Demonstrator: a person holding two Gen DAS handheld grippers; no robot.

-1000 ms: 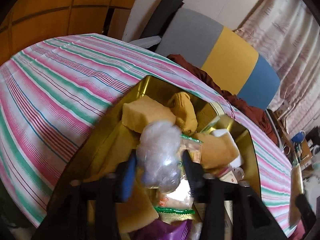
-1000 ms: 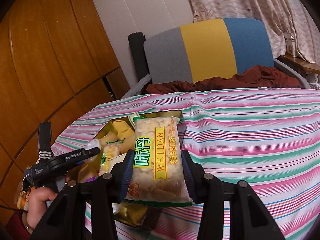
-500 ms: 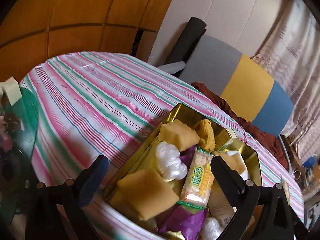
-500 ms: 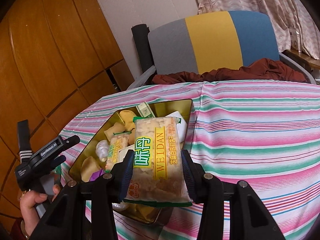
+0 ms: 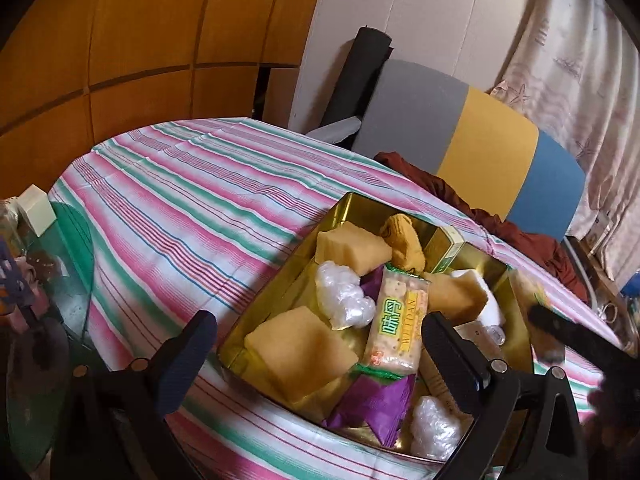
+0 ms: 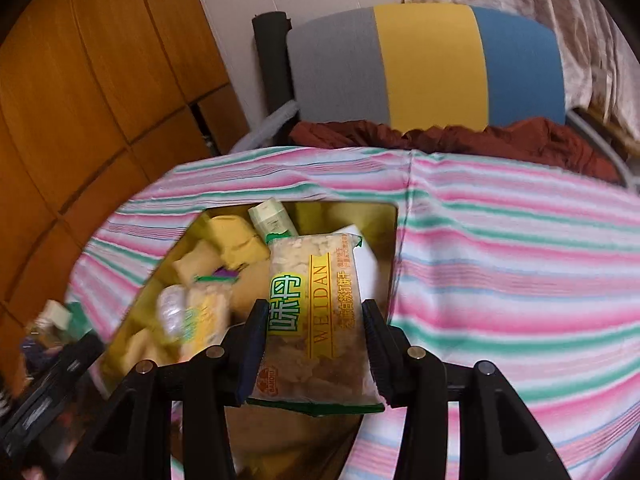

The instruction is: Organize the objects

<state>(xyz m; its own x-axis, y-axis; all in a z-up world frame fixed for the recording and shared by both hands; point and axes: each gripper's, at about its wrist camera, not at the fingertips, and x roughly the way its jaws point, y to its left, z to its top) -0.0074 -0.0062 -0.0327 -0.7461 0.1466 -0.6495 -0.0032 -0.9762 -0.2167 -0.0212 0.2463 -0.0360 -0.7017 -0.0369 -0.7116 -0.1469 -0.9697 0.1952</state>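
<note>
- Cracker packet (image 6: pixel 316 312): light, crinkly plastic w/ brittle crackers inside, so prob. slippery and easy to crush. Best held across the middle by its two long edges, gentle squeeze only.
- Right tongs (image 6: pixel 314 344) do just that: jaws part-closed, pads pressing both long sides of the packet's lower half. Packet sticks out ahead, hanging over the near right corner of the gold tin (image 6: pixel 352 210).
- Right hand angled down toward the tin; frame is blurred, so prob. moving.
- Left tongs (image 5: pixel 316 340): jaws have just been opening, now as wide as they go, nothing between the pads. They straddle the tin's near-left corner from above w/o touching it.
- Tin (image 5: pixel 344 208) sits on the striped cloth (image 5: pixel 192 208), already crowded: yellow sponges, a clear plastic bundle (image 5: pixel 344 300), a second cracker packet (image 5: pixel 400 324), purple wrapper (image 5: pixel 372 400).
- Free room looks tight, so the held packet likely has to lie flat on top; a drop from height could crack the crackers.
</note>
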